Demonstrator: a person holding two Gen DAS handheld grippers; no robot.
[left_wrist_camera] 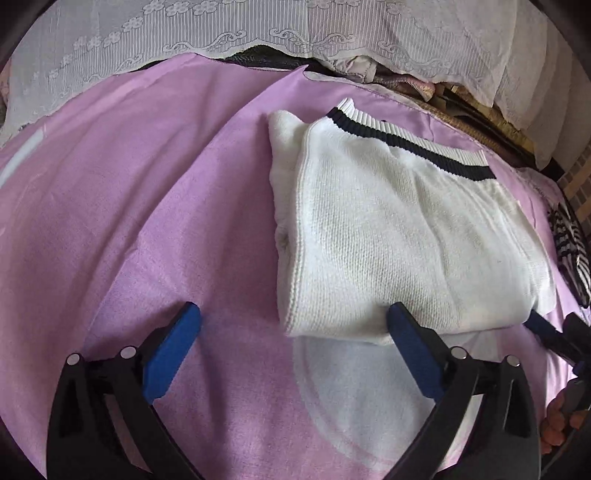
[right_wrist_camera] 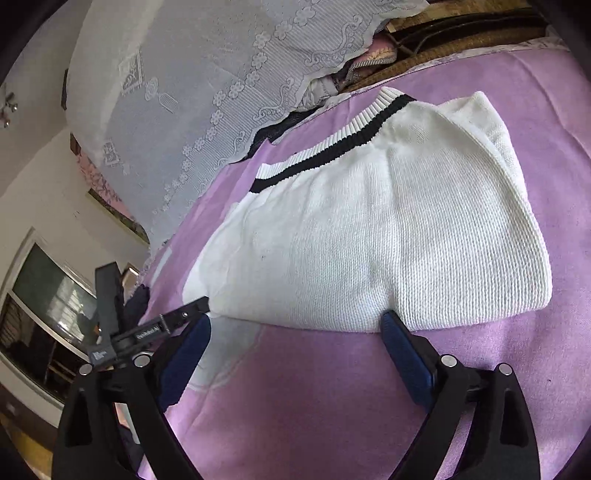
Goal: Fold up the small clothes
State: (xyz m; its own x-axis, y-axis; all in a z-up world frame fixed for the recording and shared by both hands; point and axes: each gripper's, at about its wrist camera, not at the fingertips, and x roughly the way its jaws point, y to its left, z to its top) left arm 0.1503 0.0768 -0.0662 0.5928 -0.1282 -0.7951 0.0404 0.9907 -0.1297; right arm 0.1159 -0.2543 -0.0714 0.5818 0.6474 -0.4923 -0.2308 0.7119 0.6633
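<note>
Left claw (left_wrist_camera: 293,323): jaws spread wide with nothing pinched, pointing down at the bed; its right blue pad (left_wrist_camera: 410,354) sits right at the near edge of the folded knit, can't tell if it's actually touching.
Left side of the bed: just bare purple sheet (left_wrist_camera: 110,221), a bit wrinkled.
White sweater (left_wrist_camera: 388,236): folded into a chunky rectangle, lying flat on the sheet a little right of centre in the left wrist view, ribbed hem with the black stripe (left_wrist_camera: 413,144) on the far side.
Right claw (right_wrist_camera: 295,325): also spread wide, not gripping anything, both tips parked at the sweater's near folded edge.
Right edge, left wrist view: striped black and white cloth (left_wrist_camera: 570,251) beside the sweater, plus a bit of a hand (left_wrist_camera: 559,421) on the other tool.
Behind it all: white lace cover (left_wrist_camera: 258,33) draped along the far side of the bed.
</note>
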